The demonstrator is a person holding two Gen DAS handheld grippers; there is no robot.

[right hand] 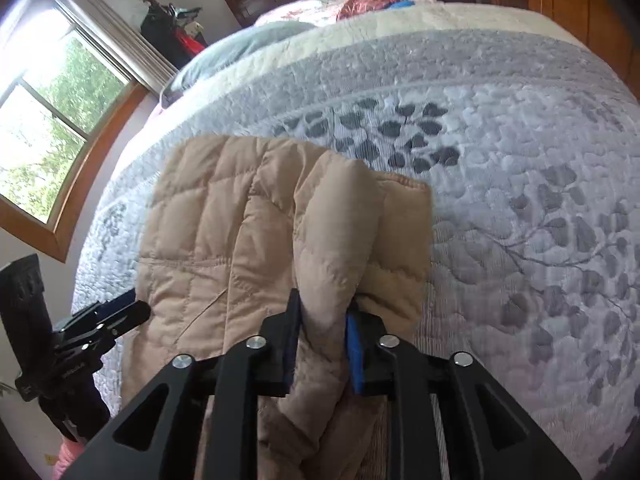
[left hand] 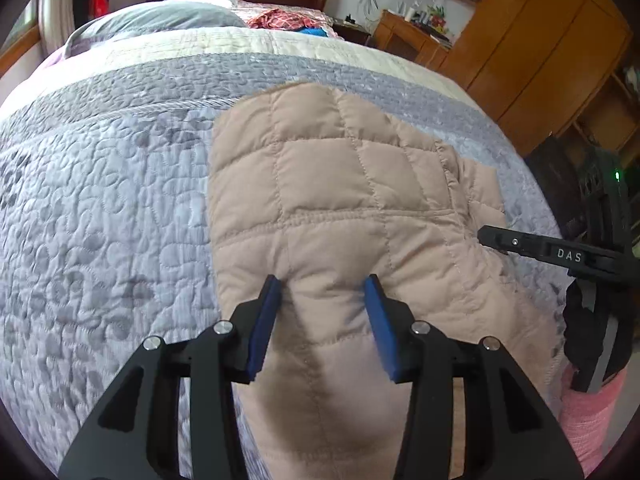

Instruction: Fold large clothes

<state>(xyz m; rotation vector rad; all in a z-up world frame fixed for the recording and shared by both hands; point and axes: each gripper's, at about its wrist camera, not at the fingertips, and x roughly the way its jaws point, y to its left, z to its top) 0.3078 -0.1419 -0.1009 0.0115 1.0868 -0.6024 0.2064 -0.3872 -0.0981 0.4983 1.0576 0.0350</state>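
Observation:
A beige quilted jacket [left hand: 340, 184] lies folded on the bed's grey-lilac quilt [left hand: 100, 220], its near part hanging over the edge toward me. My left gripper [left hand: 323, 280] is shut on a puffed fold at the jacket's near edge, and the blue pads [left hand: 266, 320] dent the padding on both sides. In the right wrist view the jacket [right hand: 224, 232] shows a thick rolled fold running up from my right gripper [right hand: 323, 304], which is shut on it. The right gripper's finger [left hand: 520, 245] touches the jacket's right edge. The left gripper [right hand: 136, 305] sits at the jacket's left edge.
The leaf-patterned quilt [right hand: 520, 200] spreads wide to the right of the jacket. A grey pillow [left hand: 160, 20] and a pile of red clothes [left hand: 280, 20] lie near the headboard. A wooden wardrobe [left hand: 540, 40] stands right of the bed, a window [right hand: 48, 120] left. A pink sleeve [left hand: 592, 420] shows.

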